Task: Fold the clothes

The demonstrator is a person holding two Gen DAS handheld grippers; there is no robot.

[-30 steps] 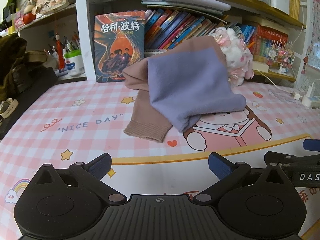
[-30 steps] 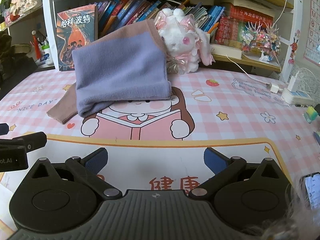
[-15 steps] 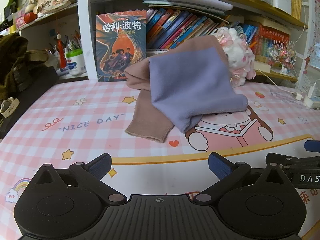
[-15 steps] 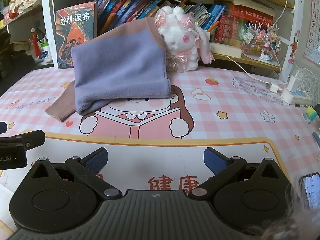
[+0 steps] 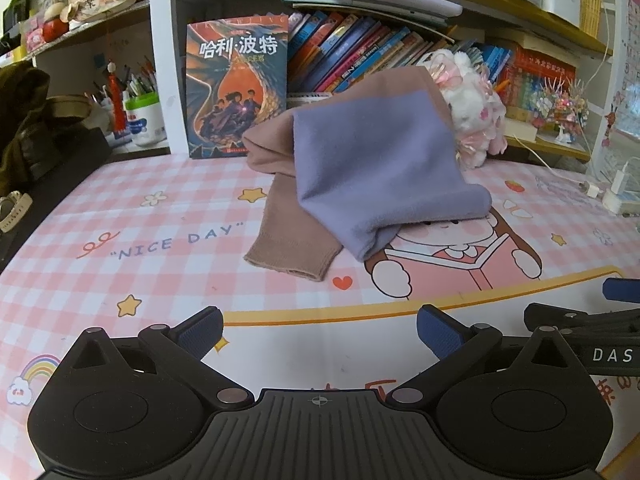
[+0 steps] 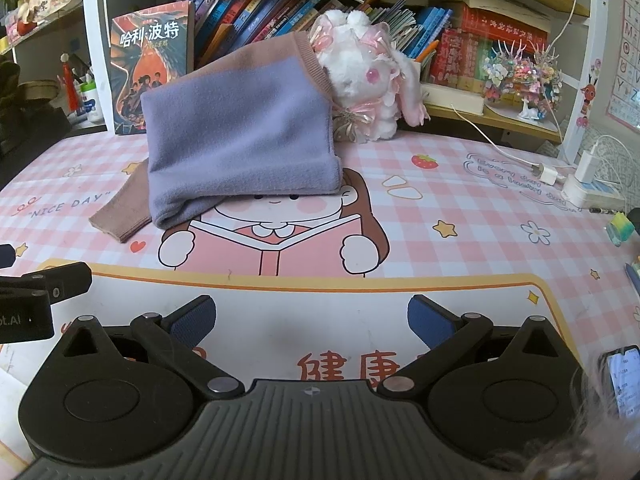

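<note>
a pink checked desk mat (image 5: 168,268) covers the table, printed with a cartoon girl reading a book, stars, a rainbow and the words "nice day"; large red chinese characters run along its near edge in the right wrist view. behind it a bookshelf (image 6: 400,8) holds a slanting row of colourful books, and a chinese harry potter book (image 5: 237,87) stands upright, cover forward, at the back left. a folded sweater (image 5: 372,164) lies at the back middle of the mat, its top edge leaning up against the books and a white and pink plush rabbit (image 6: 370,80), which touches its right side. the sweater shows a lavender panel on top with dusty pink knit behind, and one pink sleeve (image 5: 294,236) sticks out flat toward the front left, cuff near a small red heart. a white power strip (image 6: 592,190) with a charger and cable sits at the far right. a pen cup (image 5: 144,120) stands at the back left. the left gripper (image 5: 320,330) and right gripper (image 6: 312,320) hover side by side over the near edge, well apart from the sweater, each with blue-padded fingers spread wide and holding nothing; black lettering on the right gripper's body reads "das".
</note>
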